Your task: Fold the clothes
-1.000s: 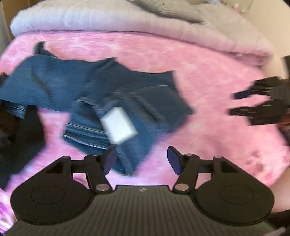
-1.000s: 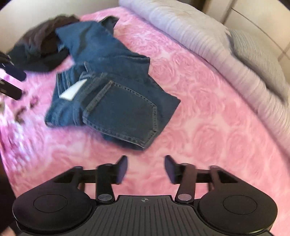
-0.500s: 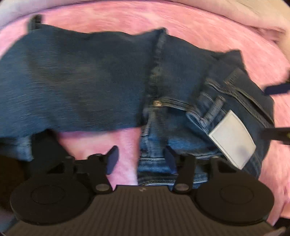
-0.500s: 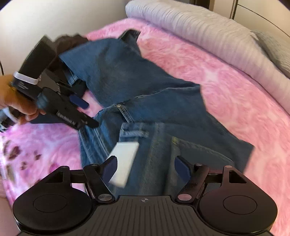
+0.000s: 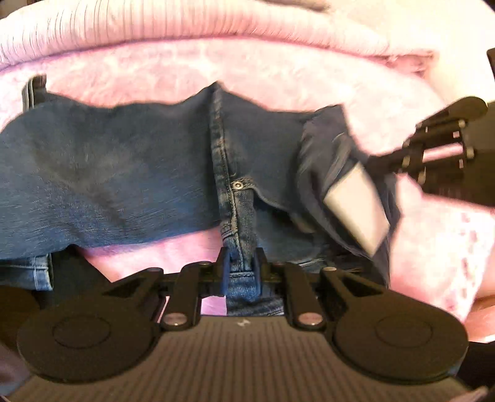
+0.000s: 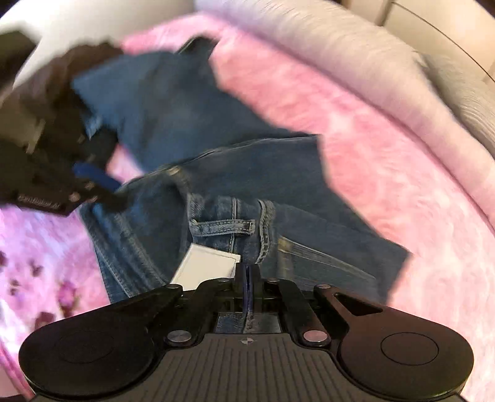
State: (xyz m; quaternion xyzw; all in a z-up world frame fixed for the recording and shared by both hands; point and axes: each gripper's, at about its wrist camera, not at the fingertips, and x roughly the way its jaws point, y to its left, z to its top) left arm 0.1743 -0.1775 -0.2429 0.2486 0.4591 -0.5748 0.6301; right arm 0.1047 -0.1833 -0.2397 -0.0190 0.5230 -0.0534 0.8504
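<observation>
Blue jeans [image 5: 123, 173] lie spread across a pink blanket, a white label [image 5: 355, 204] sewn at the waistband. My left gripper [image 5: 241, 266] is closing its jaws on a fold of denim by the fly seam, and the pads press on it. In the right wrist view my right gripper [image 6: 247, 275] has its jaws together on the waistband of the jeans [image 6: 278, 173], right beside the white label [image 6: 207, 266]. Each gripper shows in the other's view: the right gripper [image 5: 374, 162] at the label, the left gripper [image 6: 102, 188] at the waist's left side.
The fuzzy pink blanket [image 6: 386, 173] covers the bed. A rolled pale quilt [image 5: 185, 27] runs along the far edge. A dark garment [image 6: 77, 62] lies past the jeans' leg on the left. Part of a hand [image 5: 482, 318] shows at the lower right.
Both grippers came down onto the jeans from above the blanket. Both went from open to closed on the denim at the waist, and the label end has lifted and shifted.
</observation>
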